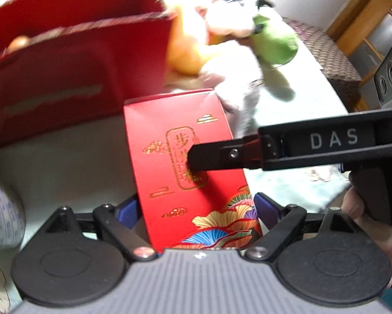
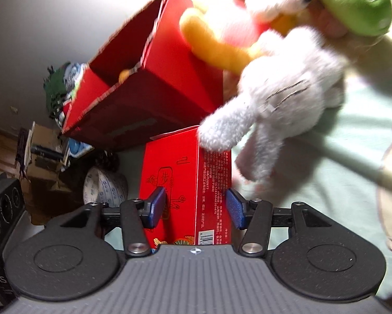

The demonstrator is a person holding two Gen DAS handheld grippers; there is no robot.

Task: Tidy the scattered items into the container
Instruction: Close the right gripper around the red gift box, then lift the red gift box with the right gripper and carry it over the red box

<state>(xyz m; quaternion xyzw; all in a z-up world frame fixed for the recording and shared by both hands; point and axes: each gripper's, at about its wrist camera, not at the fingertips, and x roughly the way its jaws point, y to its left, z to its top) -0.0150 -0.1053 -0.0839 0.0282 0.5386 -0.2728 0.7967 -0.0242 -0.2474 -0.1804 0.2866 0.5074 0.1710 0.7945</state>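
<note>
grippers first: your left gripper (image 1: 196,209) has its blue pads (image 1: 129,210) spread to either side of the small red box (image 1: 193,172). the pads sit just beside the box's side edges, and you cannot tell from the blurred frame whether they press on it. your right gripper (image 2: 196,206) straddles the same small red box (image 2: 185,183) from another side; a visible gap separates each blue pad (image 2: 155,206) from the box's faces, so these jaws stand open with the box between them, not clamped.

note that in the left wrist view one black finger (image 1: 222,157) of your right gripper crosses over the printed top face of the small red box.

container position: the large red open-topped box (image 1: 73,60) stands on the pale green sheet (image 1: 287,183) directly behind the small red box, touching or nearly touching it. a small orange item (image 2: 124,76) shows inside it.

remaining items: a plush toy (image 2: 282,96) with white body, yellow limb and green part lies on the sheet beside the container, one white limb reaching to the small red box's far corner.
</note>
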